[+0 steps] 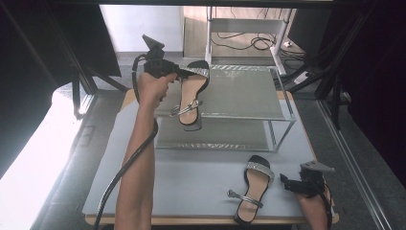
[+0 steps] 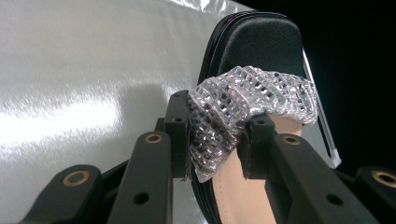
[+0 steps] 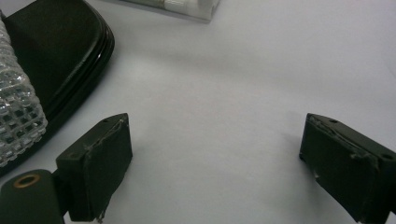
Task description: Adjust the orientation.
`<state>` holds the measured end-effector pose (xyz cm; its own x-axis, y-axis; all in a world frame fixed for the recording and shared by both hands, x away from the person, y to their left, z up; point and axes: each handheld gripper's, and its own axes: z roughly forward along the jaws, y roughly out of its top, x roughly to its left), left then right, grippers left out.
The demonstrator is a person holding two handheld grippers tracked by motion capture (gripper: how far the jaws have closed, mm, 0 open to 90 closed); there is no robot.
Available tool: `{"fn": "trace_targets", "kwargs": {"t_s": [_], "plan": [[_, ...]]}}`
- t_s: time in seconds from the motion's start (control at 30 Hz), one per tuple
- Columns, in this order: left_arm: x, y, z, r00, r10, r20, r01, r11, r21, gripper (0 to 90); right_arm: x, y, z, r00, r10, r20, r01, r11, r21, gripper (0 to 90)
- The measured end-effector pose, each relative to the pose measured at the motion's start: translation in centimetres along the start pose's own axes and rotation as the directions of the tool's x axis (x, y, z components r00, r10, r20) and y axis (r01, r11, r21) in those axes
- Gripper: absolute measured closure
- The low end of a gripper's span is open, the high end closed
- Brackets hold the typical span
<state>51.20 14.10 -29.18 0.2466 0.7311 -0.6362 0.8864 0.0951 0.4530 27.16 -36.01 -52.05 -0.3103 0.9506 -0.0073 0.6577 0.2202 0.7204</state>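
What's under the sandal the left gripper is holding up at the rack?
The top shelf of the rack lies under the sandal, whose heel end juts past the shelf's front edge. The left gripper pinches its sparkly strap. Whether the sole touches the shelf is hidden.

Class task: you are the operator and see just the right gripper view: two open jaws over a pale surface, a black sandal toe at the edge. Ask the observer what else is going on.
Operator: Is there a second sandal?
Observer: Yes, the other sandal is up at the shelf rack, toe end at the top tier, heel hanging past its front edge.
Operator: Is it lying loose there?
Observer: No, the left gripper is shut on its rhinestone toe strap.
Operator: Where is my sandal's heel?
Observer: The near sandal lies flat on the table, heel at the front edge, just left of the right gripper.
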Motion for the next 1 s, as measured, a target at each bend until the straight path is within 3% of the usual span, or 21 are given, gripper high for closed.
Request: {"fn": "trace_targets", "kwargs": {"t_s": [0.47,0.7,1.0], "plan": [[0.7,2.2,2.2,0.9989,-0.041,-0.024,0.04,0.999,-0.021,69.1,0.0,0.0,0.0,1.0,0.0,0.0,0.0,1.0,0.0,8.6],[0.4,3.0,2.7,0.9969,-0.026,-0.074,0.023,0.9989,-0.04,69.0,0.0,0.0,0.0,1.0,0.0,-0.001,0.0,1.0,0.0,8.6],[0.5,2.8,4.8,0.9949,-0.02,-0.099,0.015,0.9985,-0.053,68.7,0.0,0.0,0.0,1.0,0.0,-0.001,0.0,1.0,0.0,8.6]]}}
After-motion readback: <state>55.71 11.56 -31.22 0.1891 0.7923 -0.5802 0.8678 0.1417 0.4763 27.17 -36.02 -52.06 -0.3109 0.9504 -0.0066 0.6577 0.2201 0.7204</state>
